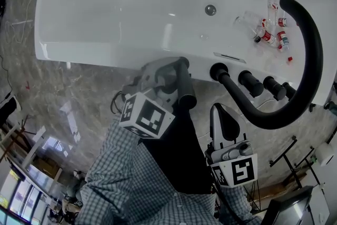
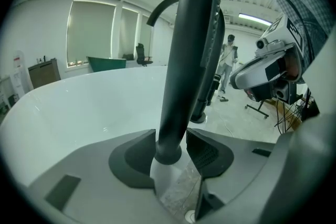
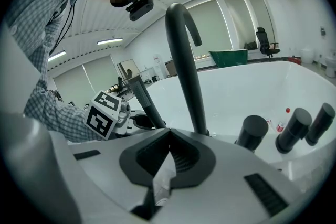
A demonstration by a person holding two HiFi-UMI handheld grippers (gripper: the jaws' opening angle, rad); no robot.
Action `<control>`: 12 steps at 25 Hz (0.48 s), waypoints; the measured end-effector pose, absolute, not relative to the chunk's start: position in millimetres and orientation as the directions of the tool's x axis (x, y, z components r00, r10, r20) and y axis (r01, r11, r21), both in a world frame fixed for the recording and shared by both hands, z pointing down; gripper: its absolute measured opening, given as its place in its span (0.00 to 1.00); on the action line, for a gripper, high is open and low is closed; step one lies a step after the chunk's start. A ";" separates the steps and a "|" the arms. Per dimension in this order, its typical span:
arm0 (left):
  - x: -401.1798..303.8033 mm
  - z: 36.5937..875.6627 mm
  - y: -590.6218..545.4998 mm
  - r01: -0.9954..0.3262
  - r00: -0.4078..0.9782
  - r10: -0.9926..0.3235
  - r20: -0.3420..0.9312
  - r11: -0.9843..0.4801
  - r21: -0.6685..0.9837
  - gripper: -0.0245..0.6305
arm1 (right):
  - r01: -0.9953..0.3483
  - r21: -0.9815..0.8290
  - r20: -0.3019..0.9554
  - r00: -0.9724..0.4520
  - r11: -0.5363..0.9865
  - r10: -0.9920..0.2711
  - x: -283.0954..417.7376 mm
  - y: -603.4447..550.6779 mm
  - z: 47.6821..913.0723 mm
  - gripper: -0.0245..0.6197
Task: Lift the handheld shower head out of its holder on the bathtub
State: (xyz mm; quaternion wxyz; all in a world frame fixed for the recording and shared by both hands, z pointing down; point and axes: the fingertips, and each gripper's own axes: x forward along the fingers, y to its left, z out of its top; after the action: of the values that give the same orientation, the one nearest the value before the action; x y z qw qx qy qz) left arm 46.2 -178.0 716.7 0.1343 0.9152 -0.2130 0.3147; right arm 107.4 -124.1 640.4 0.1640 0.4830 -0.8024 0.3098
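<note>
- Straddling the slim black handheld shower head [image 2: 191, 50] with the left hand-held gripper [image 2: 171, 150]: jaws spread wide either side of the stem, with pads close beside it and apparently not pressing.
- Standing upright on the near rim of the glossy white bathtub [image 1: 105, 18], just left of the row of round black knobs [image 1: 250, 83] and the tall black curved spout [image 1: 310, 60].
- Close squarely low on the stem, just above the flared foot. Then draw straight up along its axis, probably best without tilting, to avoid binding in the socket.
- Leave the right hand-held gripper [image 3: 167, 134] back from the rim, with jaws brought together and nothing between them.
- Cannot make out the holder itself: covered by the jaws in the left gripper view and by the gripper body from above.
- Equally hidden is anything attached beneath the foot, so expect possible drag on the lift.
</note>
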 end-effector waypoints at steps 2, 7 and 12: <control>49.8 718.8 -177.4 -0.468 0.710 -0.303 0.636 -0.877 0.105 0.27 | -0.877 -0.341 0.564 -0.479 0.338 -0.673 109.5 -123.0 642.6 0.06; 51.6 721.3 -180.0 -0.480 0.695 -0.321 0.644 -0.874 0.081 0.27 | -0.879 -0.345 0.559 -0.475 0.330 -0.679 113.8 -121.7 643.9 0.06; 50.0 720.8 -184.2 -0.490 0.685 -0.350 0.639 -0.870 0.048 0.26 | -0.881 -0.350 0.558 -0.469 0.318 -0.685 118.9 -118.6 645.5 0.06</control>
State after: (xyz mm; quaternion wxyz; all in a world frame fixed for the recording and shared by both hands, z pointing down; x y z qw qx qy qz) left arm 50.0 -184.2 720.8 0.1082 0.9116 -0.2304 0.3230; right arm 118.9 -118.6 645.5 0.1556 0.4914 -0.7967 0.3157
